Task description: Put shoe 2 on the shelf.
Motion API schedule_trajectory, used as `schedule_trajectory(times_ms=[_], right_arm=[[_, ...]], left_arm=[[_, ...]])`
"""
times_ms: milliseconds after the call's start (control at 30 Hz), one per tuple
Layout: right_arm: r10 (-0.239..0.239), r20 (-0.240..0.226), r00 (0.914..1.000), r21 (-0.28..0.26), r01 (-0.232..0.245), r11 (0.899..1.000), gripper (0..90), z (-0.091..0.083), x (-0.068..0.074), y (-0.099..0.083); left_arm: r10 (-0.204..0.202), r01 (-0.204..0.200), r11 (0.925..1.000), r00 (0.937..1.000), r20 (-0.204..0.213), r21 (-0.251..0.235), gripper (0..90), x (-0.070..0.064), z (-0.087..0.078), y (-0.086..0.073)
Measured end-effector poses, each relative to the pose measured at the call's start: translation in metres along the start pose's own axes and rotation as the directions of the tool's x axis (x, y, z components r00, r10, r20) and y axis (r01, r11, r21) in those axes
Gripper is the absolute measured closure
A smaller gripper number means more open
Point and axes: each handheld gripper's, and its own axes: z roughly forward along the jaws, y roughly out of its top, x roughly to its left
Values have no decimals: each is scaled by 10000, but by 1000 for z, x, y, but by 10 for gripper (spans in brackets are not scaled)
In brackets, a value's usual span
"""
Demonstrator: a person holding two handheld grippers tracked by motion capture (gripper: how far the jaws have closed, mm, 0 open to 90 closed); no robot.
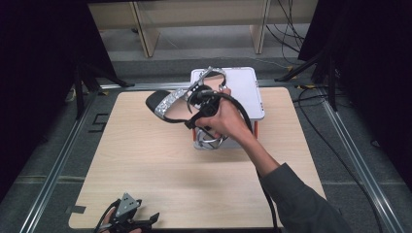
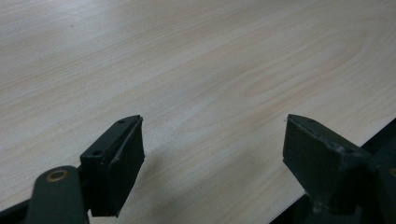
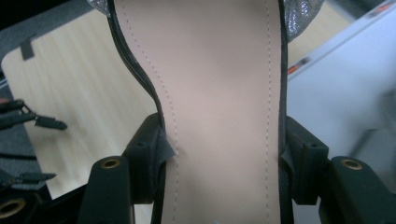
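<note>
Beige-insoled sandal (image 3: 219, 93) with glittery silver straps, pinched by the right gripper (image 3: 219, 158); left gripper (image 2: 212, 149) spread.

The table (image 1: 145, 165) is made of light wood. A white box (image 1: 248, 90) sits at its far edge, and a silver shoe (image 1: 209, 141) lies just in front of the box.

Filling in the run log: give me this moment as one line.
right gripper: shut on sandal, held above table | second sandal: beside white box | left gripper: open, at table's near edge
</note>
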Motion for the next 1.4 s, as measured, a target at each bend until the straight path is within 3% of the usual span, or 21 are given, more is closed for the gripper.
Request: schedule_trajectory(times_ms=[67,167,267,400,500,533,600,700,733,800,900,933,1000,1033,1100,1133,1167,1267,1333,1367,1400], right_arm=[[17,256,9997,-182,-12,9998,421,-10,-9,4],[598,631,9962,-190,-587,9981,421,-25,-20,10],[1041,902,9905,-357,-1012,9942,421,-39,-36,14],[1629,1508,9751,-361,-1592,9866,421,-54,-61,16],[2037,2021,9579,-344,-2009,9790,421,-57,-82,15],[2318,2123,9493,-282,-2312,9725,421,-58,-87,15],[2863,2216,9322,-402,-2846,9578,421,-56,-103,12],[3412,2450,9075,-382,-3426,9387,421,-49,-119,9],[3505,2568,9007,-348,-3538,9347,421,-46,-125,8],[3980,2677,8775,-364,-4036,9142,421,-39,-135,7],[4614,2889,8388,-295,-4740,8800,421,-31,-145,6],[4872,2974,8211,-301,-5020,8644,421,-29,-148,7],[4974,3110,8098,-259,-5160,8562,421,-23,-154,5],[5208,3148,7935,-227,-5423,8399,421,-20,-156,6],[5300,3212,7849,-305,-5507,8341,421,-15,-160,6],[5489,3289,7684,-366,-5704,8205,421,-14,-160,7],[5556,3349,7610,-315,-5803,8138,421,-12,-161,7],[5625,3323,7571,-289,-5880,8084,421,-7,-167,6],[5954,3377,7290,-357,-6222,7821,421,-6,-168,6],[5898,3511,7272,-359,-6190,7845,421,-5,-169,6],[5869,3659,7223,-322,-6204,7836,421,-4,-170,6]], left_arm=[[-44,44,10000,10000,1,21,203,-1,0,0],[97,-97,10000,10000,8,-6,202,1,0,0],[-110,110,9999,9999,26,39,203,-1,0,-1],[-247,247,9997,9996,98,26,202,-2,-1,-1],[107,-107,9999,9999,57,-19,202,0,0,0],[-281,281,9996,9996,101,36,202,-2,-1,-1],[85,-85,10000,9999,84,-7,202,0,0,-1],[-254,254,9997,9996,154,27,202,-4,-1,0],[-39,38,10000,9999,157,62,202,-2,-1,-1],[-269,268,9996,9995,169,57,202,-4,-1,-1],[202,-202,9998,9997,144,39,202,-2,0,0],[45,-46,10000,9998,176,60,202,-4,1,-1],[-49,51,10000,9997,229,-54,202,-5,0,-1],[132,-130,9999,9997,205,-109,202,-3,0,-1],[389,-386,9991,9990,222,-169,202,-1,1,-1],[424,-423,9991,9988,233,-35,202,-1,0,-1],[106,-104,9999,9996,247,-82,202,-5,0,-2],[246,-244,9997,9994,225,-98,202,-4,0,-1],[234,-231,9997,9995,229,-109,202,-4,0,-1],[-119,125,9998,9995,306,-174,202,-7,0,-2],[75,-73,9999,9997,218,-87,202,-5,0,-1]])
